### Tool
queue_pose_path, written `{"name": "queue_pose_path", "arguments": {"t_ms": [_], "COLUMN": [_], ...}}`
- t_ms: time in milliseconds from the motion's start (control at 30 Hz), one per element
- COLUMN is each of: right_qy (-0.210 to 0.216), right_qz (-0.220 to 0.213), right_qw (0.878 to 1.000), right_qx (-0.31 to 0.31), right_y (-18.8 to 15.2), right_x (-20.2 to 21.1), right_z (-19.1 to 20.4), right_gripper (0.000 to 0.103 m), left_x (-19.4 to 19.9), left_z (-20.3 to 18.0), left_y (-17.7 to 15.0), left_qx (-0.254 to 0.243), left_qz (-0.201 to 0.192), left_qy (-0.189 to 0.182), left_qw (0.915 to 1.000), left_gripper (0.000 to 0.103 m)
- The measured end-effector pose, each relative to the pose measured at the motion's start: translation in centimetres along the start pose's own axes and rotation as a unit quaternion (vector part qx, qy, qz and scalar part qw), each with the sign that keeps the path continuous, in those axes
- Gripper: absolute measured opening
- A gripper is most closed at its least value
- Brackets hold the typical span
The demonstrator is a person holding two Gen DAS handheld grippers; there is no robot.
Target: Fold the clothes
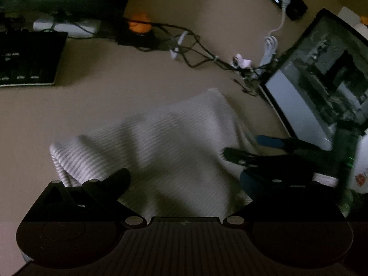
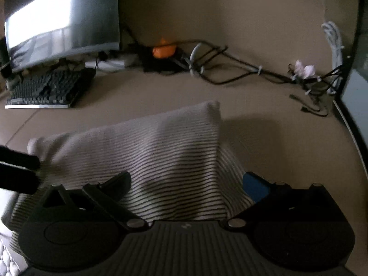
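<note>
Both spread-fingered grippers, left gripper (image 1: 184, 179) and right gripper (image 2: 186, 179), straddle the striped garment (image 2: 147, 147); mid-fold, next pinching toward twelve o'clock.

white black-striped garment (image 2: 174, 161), tan table (image 2: 264, 126)

Office desk: monitor (image 2: 62, 20), keyboard (image 2: 46, 89) (cables (image 2: 230, 73) too).

Black keyboard (image 2: 46, 89), lit monitor (image 2: 62, 23), tangled cables (image 2: 230, 71), orange object (image 2: 164, 50)
</note>
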State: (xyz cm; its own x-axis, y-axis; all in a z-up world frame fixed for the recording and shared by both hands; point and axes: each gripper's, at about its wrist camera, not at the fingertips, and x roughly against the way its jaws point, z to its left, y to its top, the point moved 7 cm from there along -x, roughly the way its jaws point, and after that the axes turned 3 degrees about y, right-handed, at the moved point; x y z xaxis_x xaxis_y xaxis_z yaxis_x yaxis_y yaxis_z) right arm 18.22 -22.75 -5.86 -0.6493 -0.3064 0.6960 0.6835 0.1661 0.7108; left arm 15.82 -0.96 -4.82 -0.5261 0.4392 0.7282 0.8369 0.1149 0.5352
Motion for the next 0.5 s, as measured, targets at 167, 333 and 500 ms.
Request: {"name": "queue_pose_path", "arguments": {"t_ms": [167, 333, 500], "right_qy": [0.062, 0.073, 0.052], "right_qz": [0.029, 0.043, 0.040], "right_qw": [0.996, 0.995, 0.998], "right_qx": [-0.054, -0.050, 0.001], "right_y": [-0.7, -0.4, 2.1], "right_x": [-0.5, -3.1, -6.3], "right_z": [-0.5, -0.7, -0.3], "right_gripper": [0.103, 0.103, 0.103], "left_x": [-0.9, -0.9, -0.8], "left_z": [1.9, 1.7, 0.0], "left_y": [0.2, -0.5, -1.8], "left_qx": [0.058, 0.072, 0.079], "left_qz": [-0.006, -0.010, 0.005], "left_qy": [-0.019, -0.017, -0.029], "left_qw": [0.9981, 0.9972, 0.9964], "left_gripper": [0.103, 0.103, 0.103]}}
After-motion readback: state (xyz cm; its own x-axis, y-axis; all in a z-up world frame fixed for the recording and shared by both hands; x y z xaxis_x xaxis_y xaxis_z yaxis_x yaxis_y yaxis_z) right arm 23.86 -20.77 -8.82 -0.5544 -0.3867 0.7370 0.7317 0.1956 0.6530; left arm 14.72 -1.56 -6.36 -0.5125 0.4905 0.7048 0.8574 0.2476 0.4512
